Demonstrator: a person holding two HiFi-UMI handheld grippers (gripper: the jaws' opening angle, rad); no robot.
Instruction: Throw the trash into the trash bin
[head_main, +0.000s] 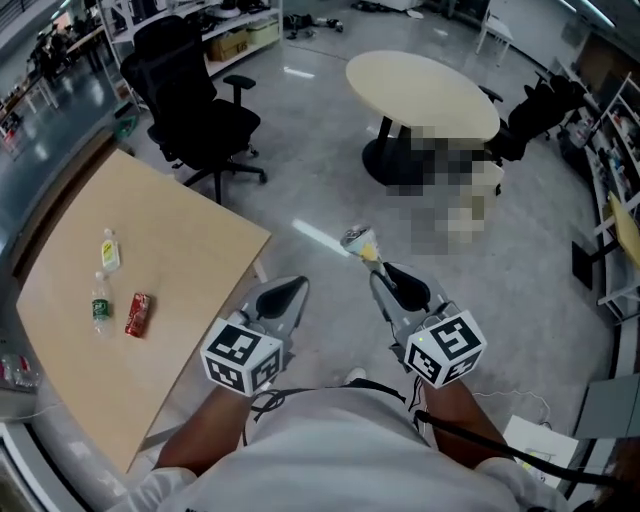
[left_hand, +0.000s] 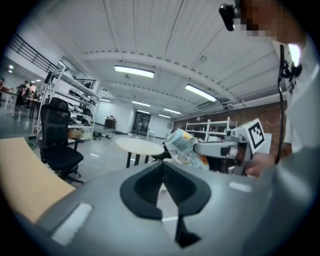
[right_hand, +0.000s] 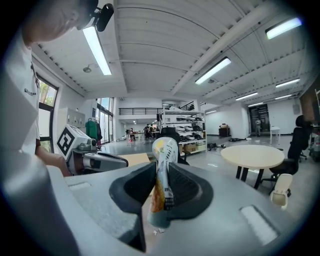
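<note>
My right gripper (head_main: 378, 272) is shut on a crumpled, colourful snack packet (head_main: 358, 241), which sticks out past its tips over the grey floor. In the right gripper view the packet (right_hand: 162, 175) stands pinched upright between the black pads (right_hand: 185, 187). My left gripper (head_main: 290, 290) is beside it at the same height, with its jaws together and nothing in them. The left gripper view shows its pads (left_hand: 145, 187) meeting at the tips, with the packet (left_hand: 185, 148) off to the right. On the wooden table (head_main: 180, 230) lie a yellow-labelled bottle (head_main: 109, 250), a green-labelled bottle (head_main: 100, 303) and a red can (head_main: 138, 314).
A black office chair (head_main: 195, 110) stands beyond the wooden table's far corner. A round pale table (head_main: 420, 95) on a black foot is ahead to the right. Shelving (head_main: 620, 150) lines the right wall. Grey floor lies between me and the round table.
</note>
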